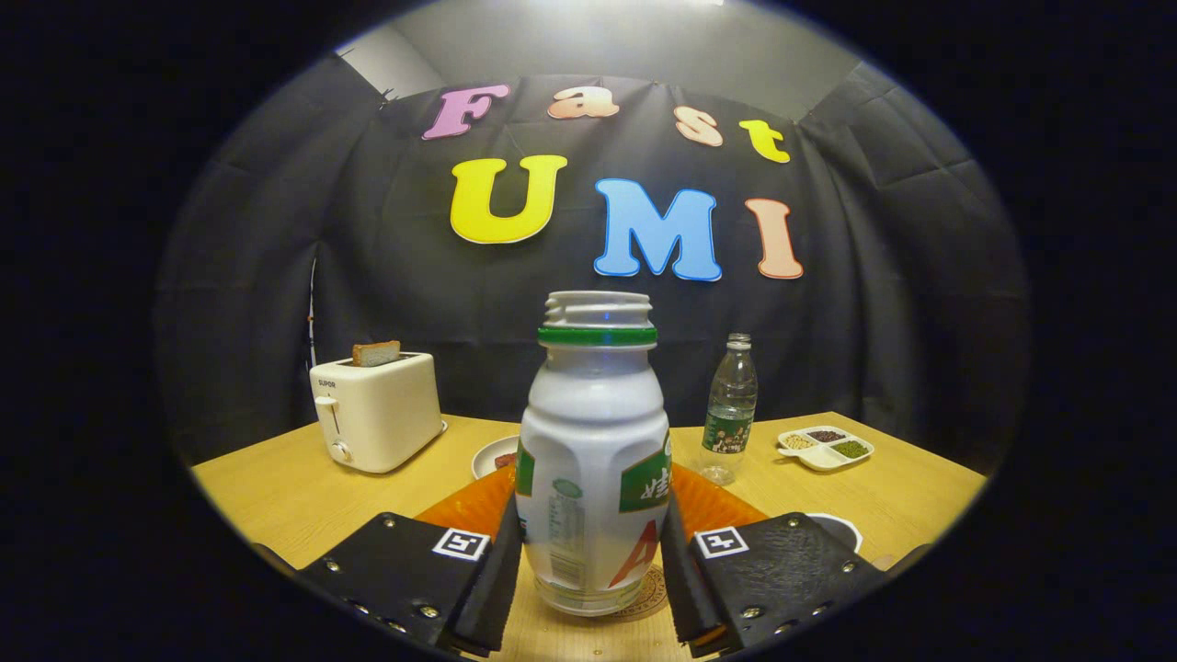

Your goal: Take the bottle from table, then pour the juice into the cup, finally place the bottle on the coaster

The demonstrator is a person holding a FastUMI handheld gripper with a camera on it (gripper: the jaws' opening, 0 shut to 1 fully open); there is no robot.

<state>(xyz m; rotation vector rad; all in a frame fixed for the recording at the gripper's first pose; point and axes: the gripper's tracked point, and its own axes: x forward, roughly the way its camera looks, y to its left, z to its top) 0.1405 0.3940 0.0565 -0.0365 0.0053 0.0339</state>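
Observation:
A white juice bottle (593, 441) with a green neck ring and no cap stands upright between my fingers. My gripper (588, 563) is shut on its lower body, one black pad against each side. The bottle's base sits on or just above a round patterned coaster (655, 588) on the wooden table; I cannot tell whether they touch. Behind my right finger, the white rim of a cup (841, 526) peeks out.
An orange mat (713, 504) lies just behind the bottle, with a white plate (490, 455) beyond it. A cream toaster (375, 412) holding a bread slice stands back left. A clear water bottle (731, 414) and a divided dish of beans (825, 448) stand back right.

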